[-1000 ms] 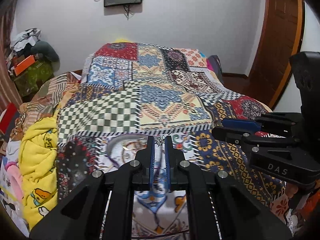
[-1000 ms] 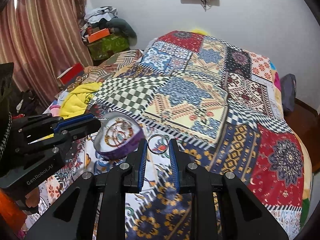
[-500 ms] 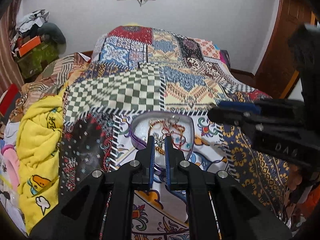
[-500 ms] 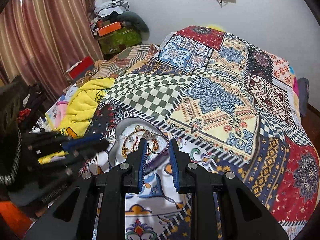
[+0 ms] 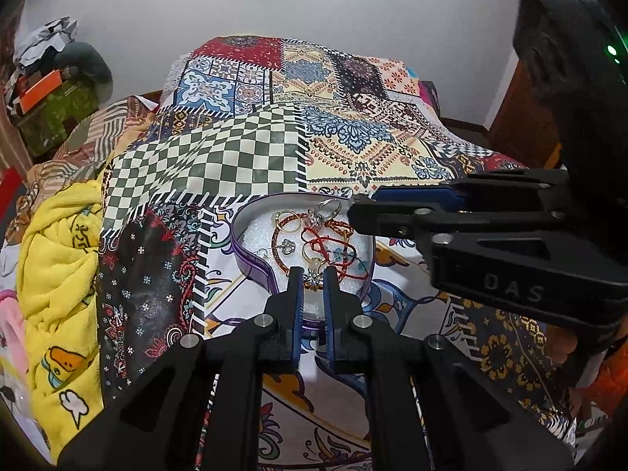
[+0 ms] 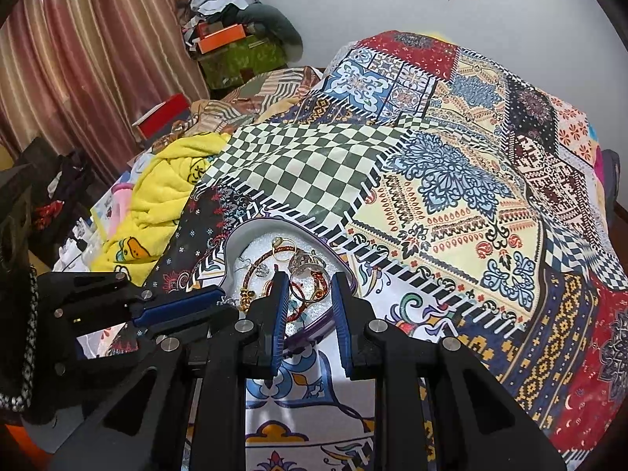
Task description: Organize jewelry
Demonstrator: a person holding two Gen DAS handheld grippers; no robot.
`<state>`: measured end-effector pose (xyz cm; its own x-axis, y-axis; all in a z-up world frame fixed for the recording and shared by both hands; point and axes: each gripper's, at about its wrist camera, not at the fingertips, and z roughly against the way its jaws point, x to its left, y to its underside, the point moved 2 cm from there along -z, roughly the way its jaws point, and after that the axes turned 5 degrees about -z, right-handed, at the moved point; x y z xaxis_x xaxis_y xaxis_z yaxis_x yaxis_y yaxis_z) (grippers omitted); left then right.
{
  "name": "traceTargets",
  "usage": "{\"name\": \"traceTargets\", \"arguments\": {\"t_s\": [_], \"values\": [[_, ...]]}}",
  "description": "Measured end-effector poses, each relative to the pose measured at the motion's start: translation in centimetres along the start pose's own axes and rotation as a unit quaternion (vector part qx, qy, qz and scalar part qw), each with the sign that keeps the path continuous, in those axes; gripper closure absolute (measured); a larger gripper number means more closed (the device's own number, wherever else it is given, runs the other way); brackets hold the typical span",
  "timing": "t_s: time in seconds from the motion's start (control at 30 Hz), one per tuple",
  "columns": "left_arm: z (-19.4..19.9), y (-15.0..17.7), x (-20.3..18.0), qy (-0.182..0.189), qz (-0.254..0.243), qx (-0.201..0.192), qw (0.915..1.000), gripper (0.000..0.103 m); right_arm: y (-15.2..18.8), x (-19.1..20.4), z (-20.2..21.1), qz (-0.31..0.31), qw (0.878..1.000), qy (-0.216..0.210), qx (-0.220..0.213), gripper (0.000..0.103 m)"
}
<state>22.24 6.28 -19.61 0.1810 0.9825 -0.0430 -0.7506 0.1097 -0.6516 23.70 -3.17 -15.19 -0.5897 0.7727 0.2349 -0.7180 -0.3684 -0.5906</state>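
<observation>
Over the heart-shaped tin (image 5: 251, 263) on the bed, my left tool (image 5: 313, 274) pinched a small star charm (image 5: 313, 276) directly above the tangle of jewelry; my right tool (image 6: 307, 289) stood wide, nothing clearly gripped, a silver ring (image 6: 310, 288) lying between its tips, equally near.

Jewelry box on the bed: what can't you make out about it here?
- Left wrist view: near rim of the box, hidden behind the left gripper.
- Left wrist view: the charm it pinches, too small to identify.
- Right wrist view: whether the right gripper grips the silver ring or merely frames it; tangled jewelry behind confuses this.
</observation>
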Motion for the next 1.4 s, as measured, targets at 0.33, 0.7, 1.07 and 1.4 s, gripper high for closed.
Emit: {"name": "traceTargets", "arguments": {"t_s": [0.33,0.7,1.07,1.4], "values": [[0.5,-0.1,0.8,-0.007,0.01,-0.008,0.9999,0.095,0.0,-0.1,-1.1,0.001,1.0,-0.004,0.012,0.083],[1.2,-0.1,2.8,-0.035,0.035,-0.016,0.9987,0.083,0.0,0.0,-1.8,0.006,1.0,-0.003,0.023,0.082],[2.7,-0.4,3.3,-0.045,0.047,-0.032,0.9973,0.081,-0.2,0.4,-0.2,0.012,1.0,0.004,0.008,0.075],[8.2,-1.8,1.0,-0.047,0.037,-0.082,0.9948,0.081,-0.6,2.0,6.3,0.025,0.998,0.03,-0.054,0.075]]}}
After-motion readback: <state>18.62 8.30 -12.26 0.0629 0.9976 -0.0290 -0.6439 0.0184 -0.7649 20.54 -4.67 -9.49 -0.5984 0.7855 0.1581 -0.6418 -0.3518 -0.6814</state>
